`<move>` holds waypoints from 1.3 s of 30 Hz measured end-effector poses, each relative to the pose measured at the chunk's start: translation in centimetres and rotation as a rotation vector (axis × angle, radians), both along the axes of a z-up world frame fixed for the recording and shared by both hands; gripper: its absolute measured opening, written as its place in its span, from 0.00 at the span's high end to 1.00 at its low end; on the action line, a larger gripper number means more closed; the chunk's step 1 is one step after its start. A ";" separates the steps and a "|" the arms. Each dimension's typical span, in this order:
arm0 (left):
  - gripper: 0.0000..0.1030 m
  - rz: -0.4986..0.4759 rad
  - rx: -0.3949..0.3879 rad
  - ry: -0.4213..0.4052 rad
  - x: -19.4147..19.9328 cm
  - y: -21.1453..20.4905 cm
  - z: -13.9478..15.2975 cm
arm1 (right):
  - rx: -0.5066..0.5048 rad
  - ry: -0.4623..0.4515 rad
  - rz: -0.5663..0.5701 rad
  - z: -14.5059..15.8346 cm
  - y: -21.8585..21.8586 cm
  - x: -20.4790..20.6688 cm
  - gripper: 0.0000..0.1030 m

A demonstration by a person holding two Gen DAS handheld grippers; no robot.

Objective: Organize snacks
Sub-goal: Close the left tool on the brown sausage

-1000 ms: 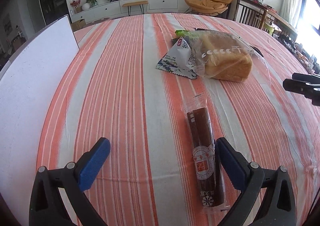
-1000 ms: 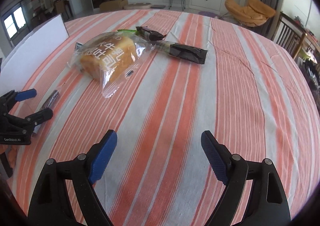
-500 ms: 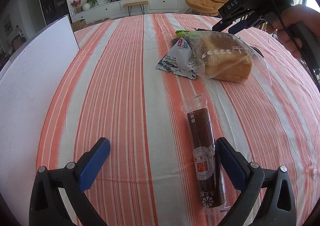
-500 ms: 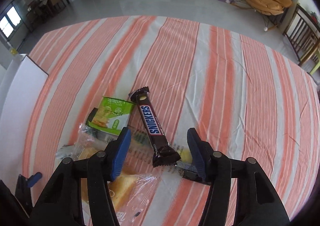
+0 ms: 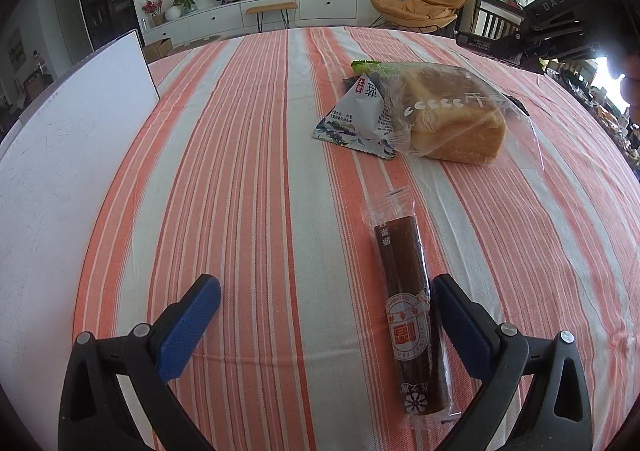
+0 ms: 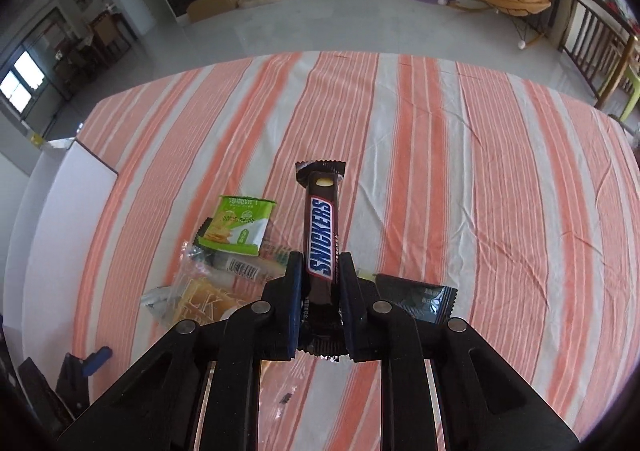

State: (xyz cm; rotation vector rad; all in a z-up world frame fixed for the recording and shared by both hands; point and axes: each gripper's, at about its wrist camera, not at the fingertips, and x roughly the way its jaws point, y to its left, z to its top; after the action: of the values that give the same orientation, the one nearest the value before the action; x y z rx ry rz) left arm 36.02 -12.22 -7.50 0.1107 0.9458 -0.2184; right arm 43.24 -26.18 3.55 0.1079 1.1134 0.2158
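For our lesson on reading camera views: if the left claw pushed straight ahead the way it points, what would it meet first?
Probably the striped tablecloth. The left claw is open and angled down at bare cloth; the brown snack stick lies just inside its right finger. Depth is uncertain.

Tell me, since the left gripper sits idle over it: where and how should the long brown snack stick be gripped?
Grip the long brown snack stick across its narrow width near the middle, at the round label, coming straight down from above. It lies flat on the striped tablecloth, pointing away, already between the open left gripper pads. The clear wrapper ends look too flimsy to hold.
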 end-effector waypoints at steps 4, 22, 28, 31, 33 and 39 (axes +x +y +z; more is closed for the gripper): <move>0.00 0.001 -0.001 0.000 0.0 0.1 0.0 | 0.027 0.025 -0.035 -1.3 -2.7 -5.5 0.83; 0.00 -0.009 -0.014 0.005 -0.1 0.4 0.2 | -0.182 -0.213 -0.094 -7.0 -0.4 -19.2 0.34; 0.00 -0.084 0.047 0.190 -0.3 -0.7 0.3 | -0.179 -0.216 -0.110 -7.6 -0.8 -19.5 0.25; 0.01 -0.101 0.059 0.282 0.3 -2.6 0.4 | -0.180 -0.217 -0.110 -7.6 -0.8 -19.5 0.24; 0.04 -0.126 0.084 0.286 0.2 -4.4 0.4 | -0.177 -0.216 -0.109 -7.6 -0.8 -19.5 0.24; 0.82 -0.144 0.053 0.213 -1.2 -5.8 1.5 | -0.163 -0.215 -0.105 -7.5 -0.9 -19.5 0.22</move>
State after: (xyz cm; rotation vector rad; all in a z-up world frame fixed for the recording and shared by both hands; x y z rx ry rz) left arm 34.86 -18.03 -6.01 0.2075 1.1577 -0.3429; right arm 23.70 -27.12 -3.98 -0.0027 0.9044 0.0413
